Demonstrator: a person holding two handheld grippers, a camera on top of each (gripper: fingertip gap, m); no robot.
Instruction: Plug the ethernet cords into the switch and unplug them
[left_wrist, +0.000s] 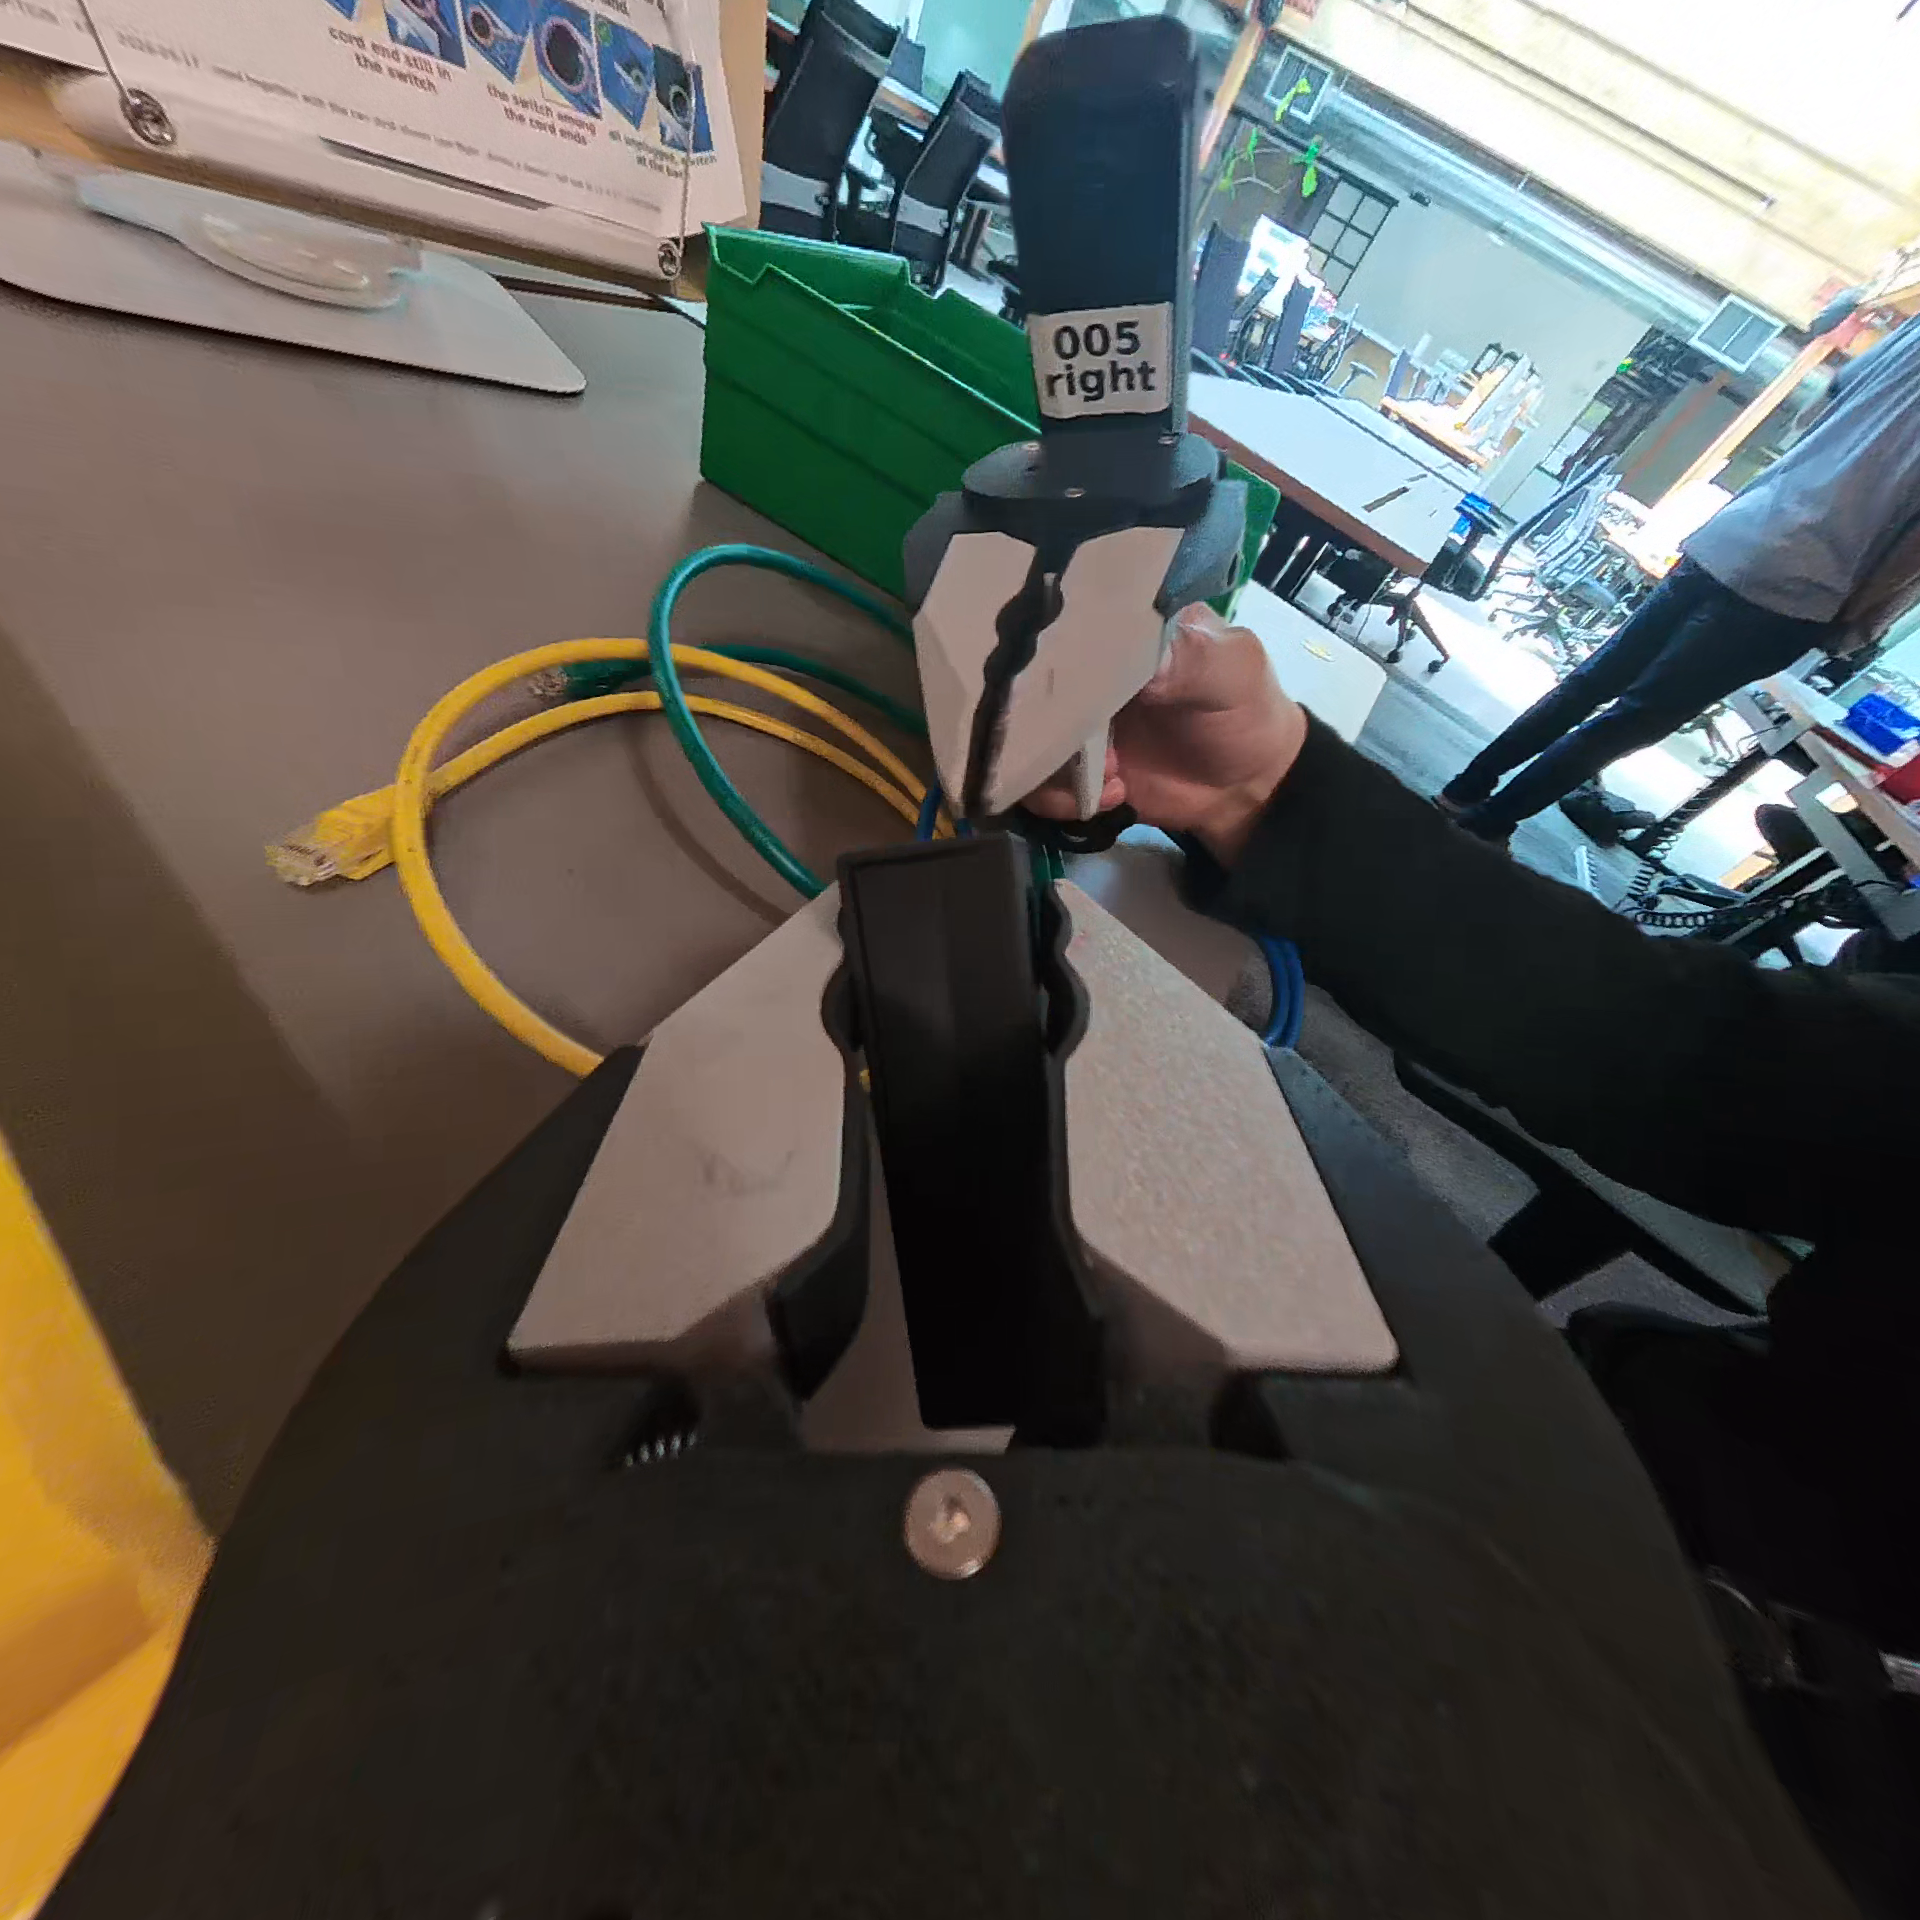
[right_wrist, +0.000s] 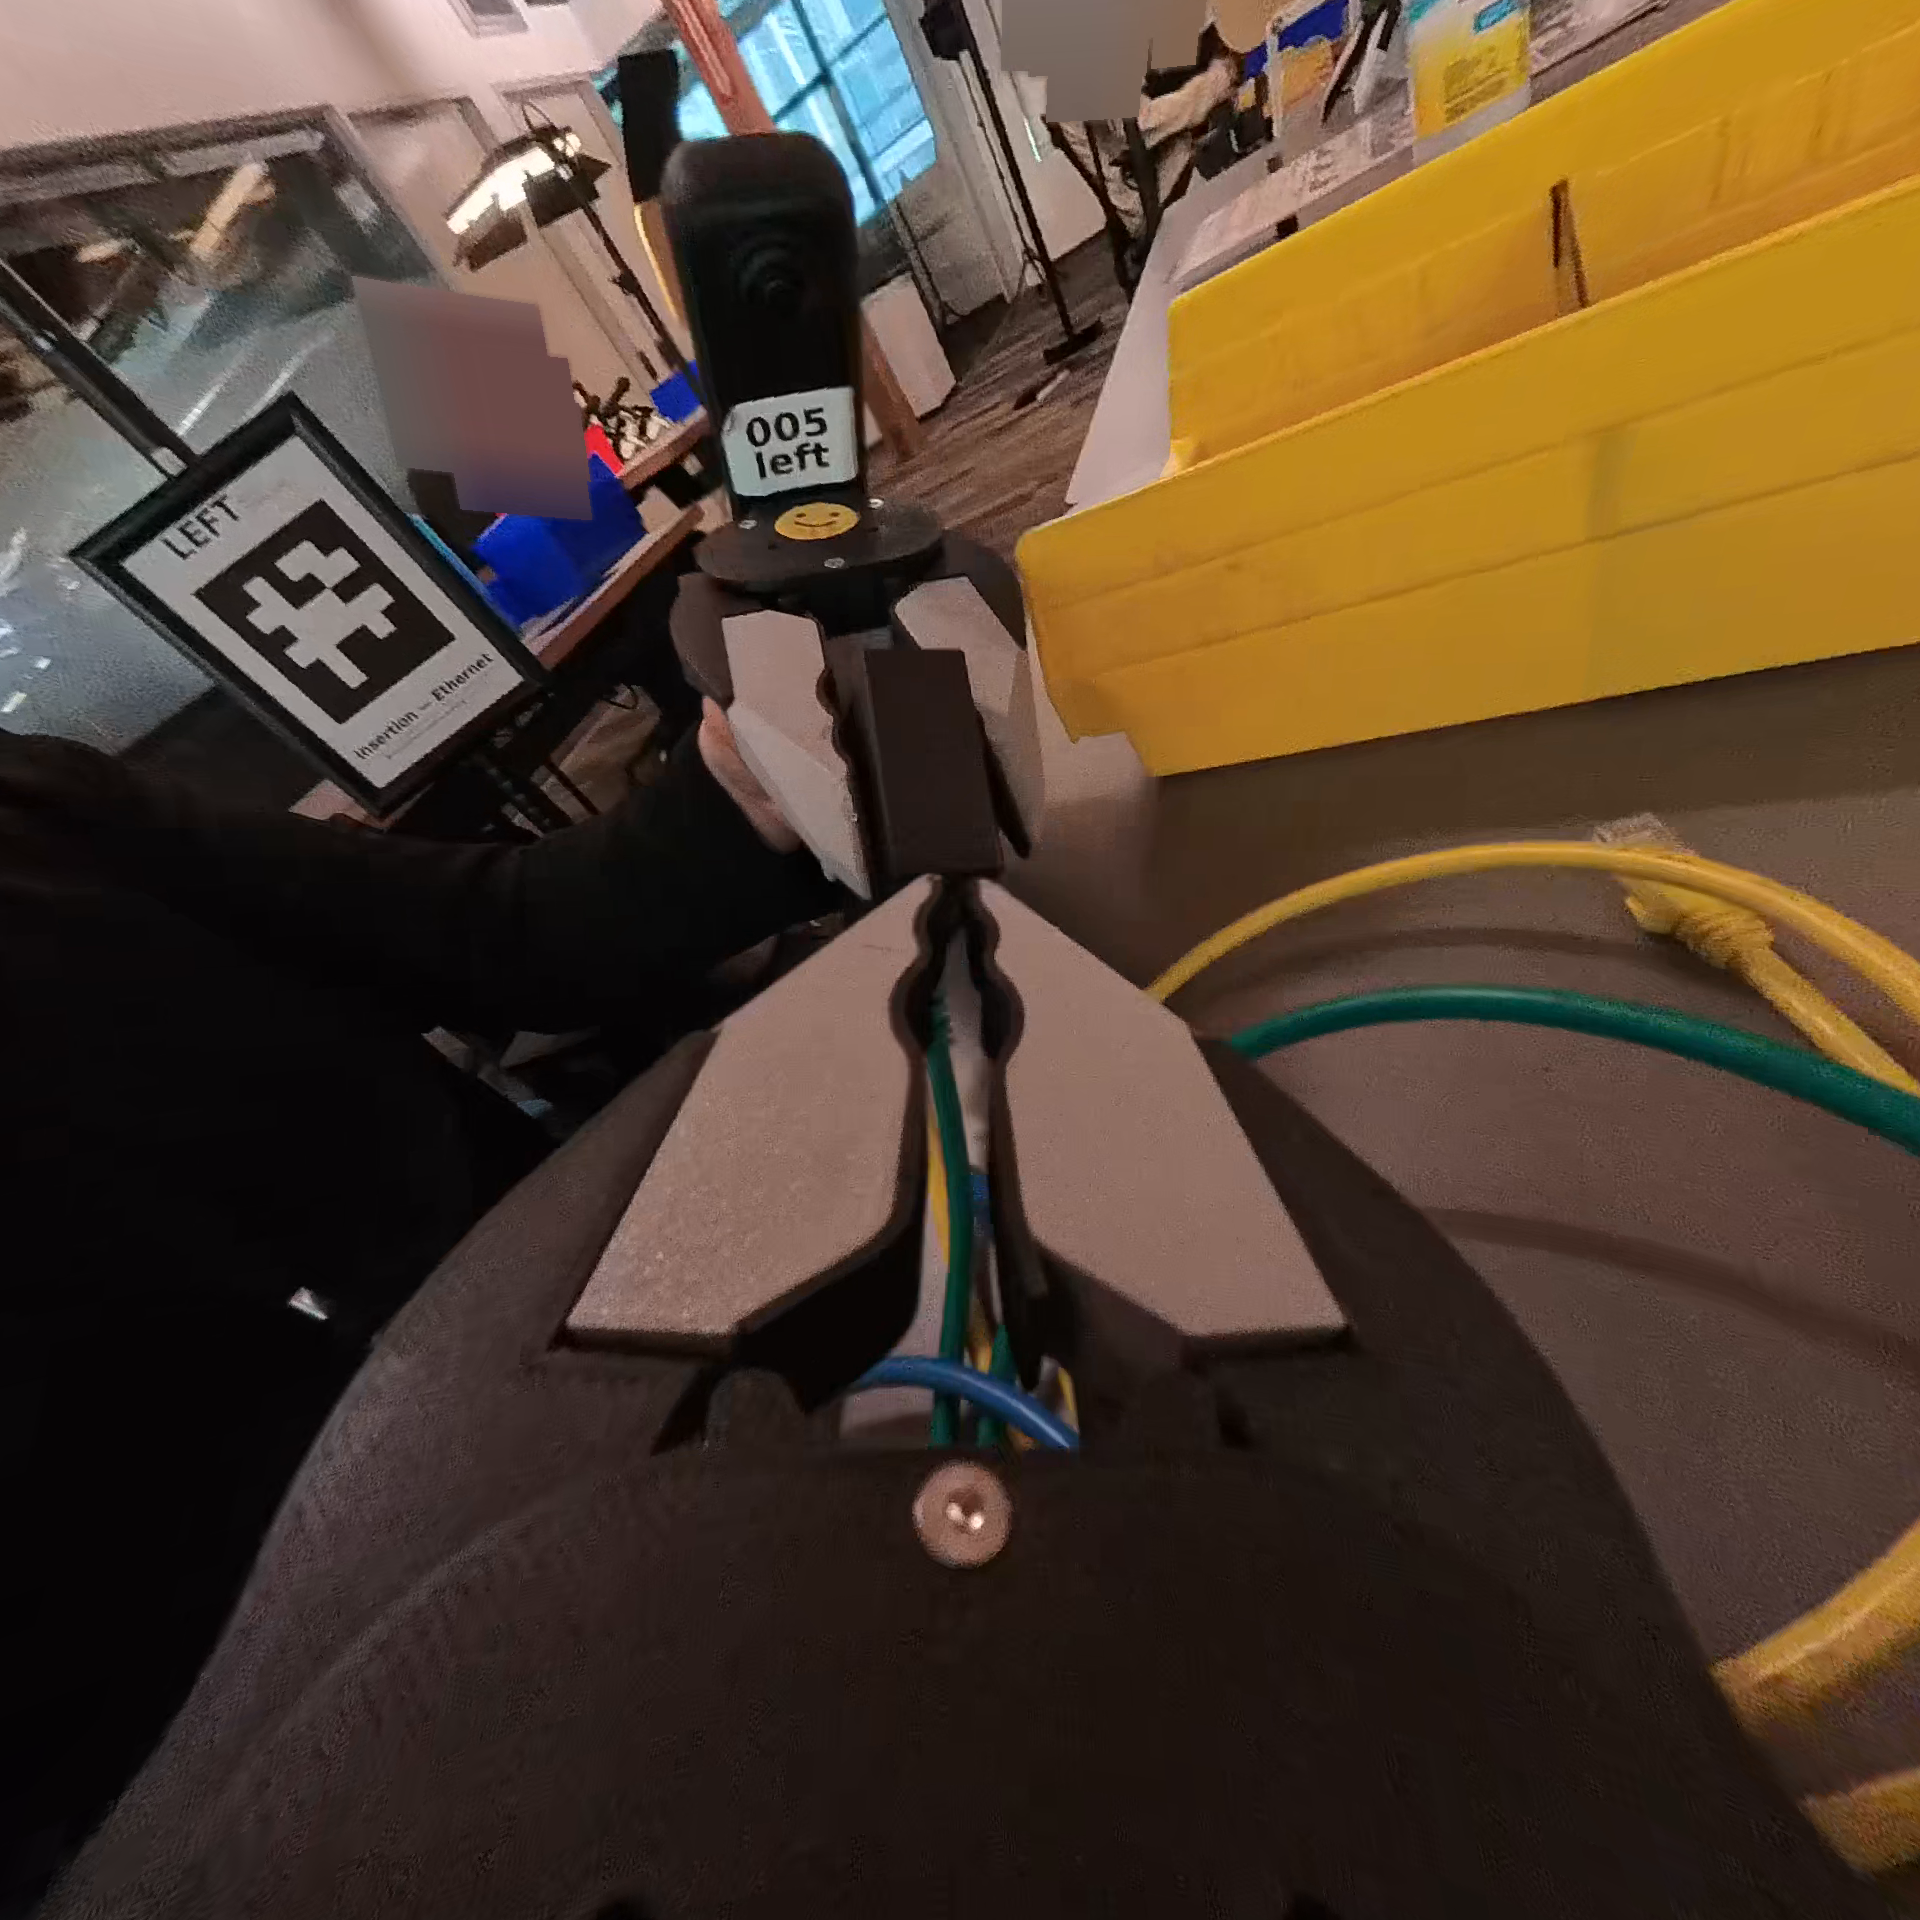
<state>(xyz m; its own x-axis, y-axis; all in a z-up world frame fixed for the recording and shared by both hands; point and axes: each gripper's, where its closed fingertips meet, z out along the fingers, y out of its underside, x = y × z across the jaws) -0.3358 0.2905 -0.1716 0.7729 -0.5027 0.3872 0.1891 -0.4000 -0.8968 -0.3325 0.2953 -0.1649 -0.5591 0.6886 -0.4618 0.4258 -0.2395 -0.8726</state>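
My left gripper (left_wrist: 951, 883) is shut on the black switch (left_wrist: 935, 1091) and holds it off the table, far end forward. It also shows in the right wrist view (right_wrist: 925, 852) with the switch (right_wrist: 920, 758) in its fingers. My right gripper (right_wrist: 951, 899) is closed around the end of the green cord (right_wrist: 951, 1143), its tips right at the switch's end face. In the left wrist view the right gripper (left_wrist: 977, 805) meets the switch from above. The plug and the ports are hidden. A yellow cord (left_wrist: 468, 935) lies looped on the table, its plug (left_wrist: 322, 836) loose.
A green bin (left_wrist: 831, 416) stands behind the cords, and a yellow bin (right_wrist: 1455, 540) at the table's other side. A blue cord (left_wrist: 1283, 987) hangs by the table edge. Printed sheets (left_wrist: 416, 104) stand at the back. A framed sign (right_wrist: 312, 613) and a person (left_wrist: 1766, 582) are off the table. My left and right fingertips are right by each other.
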